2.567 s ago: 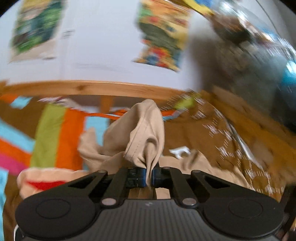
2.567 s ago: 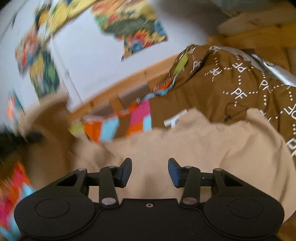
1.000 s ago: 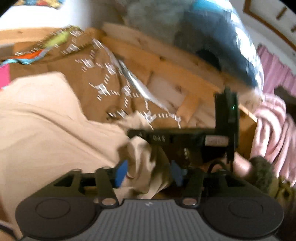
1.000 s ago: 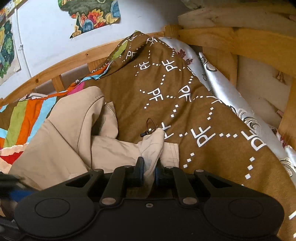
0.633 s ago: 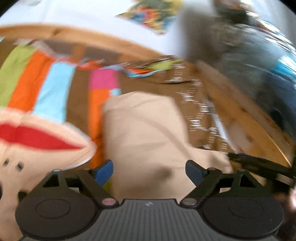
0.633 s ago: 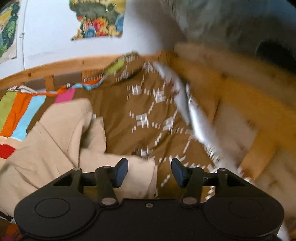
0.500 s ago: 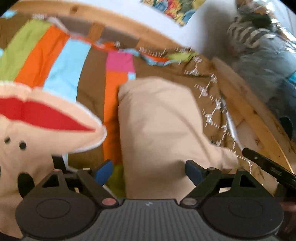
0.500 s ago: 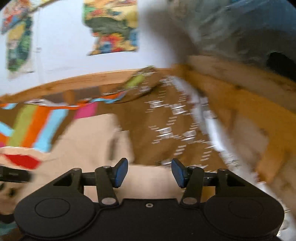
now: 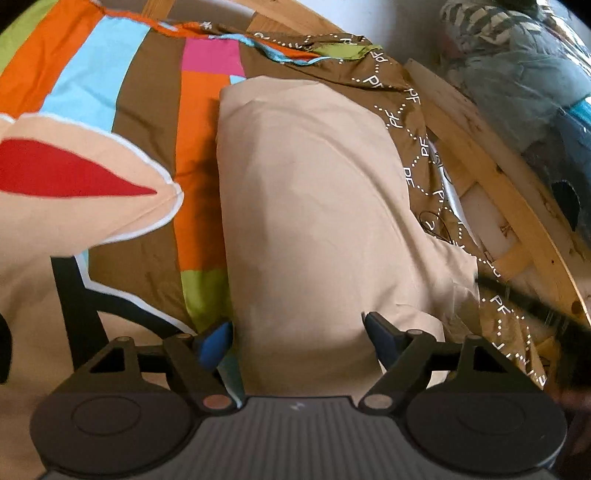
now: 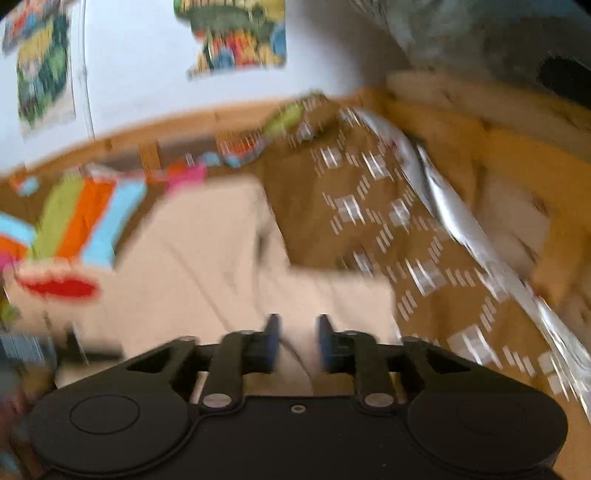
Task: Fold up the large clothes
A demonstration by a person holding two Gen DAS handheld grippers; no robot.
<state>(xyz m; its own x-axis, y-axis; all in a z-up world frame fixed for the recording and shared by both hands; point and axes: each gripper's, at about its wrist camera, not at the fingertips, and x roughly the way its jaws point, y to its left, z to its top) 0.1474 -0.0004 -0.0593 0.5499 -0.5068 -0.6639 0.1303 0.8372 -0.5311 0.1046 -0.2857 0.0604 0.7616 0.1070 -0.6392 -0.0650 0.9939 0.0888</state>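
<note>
A beige garment lies folded into a long rectangle on the bed, stretching away from me. My left gripper hovers over its near end, jaws wide open with nothing held; its left fingertip is at the garment's left edge. The right wrist view is motion-blurred. There the same garment spreads ahead, and my right gripper has its fingers drawn close on beige cloth at the near right edge. A dark blurred bar at the right of the left wrist view is the right gripper.
A striped bedspread and a brown cover printed with "PF" lie under the garment. A beige cushion with a red patch sits to the left. A wooden bed rail runs along the right, bundled bedding beyond it. Posters hang on the wall.
Both grippers let go of the beige cloth about a second ago, leaving it folded flat. The left moved in over its near end, staying open. The right's fingers have since narrowed on the cloth.
</note>
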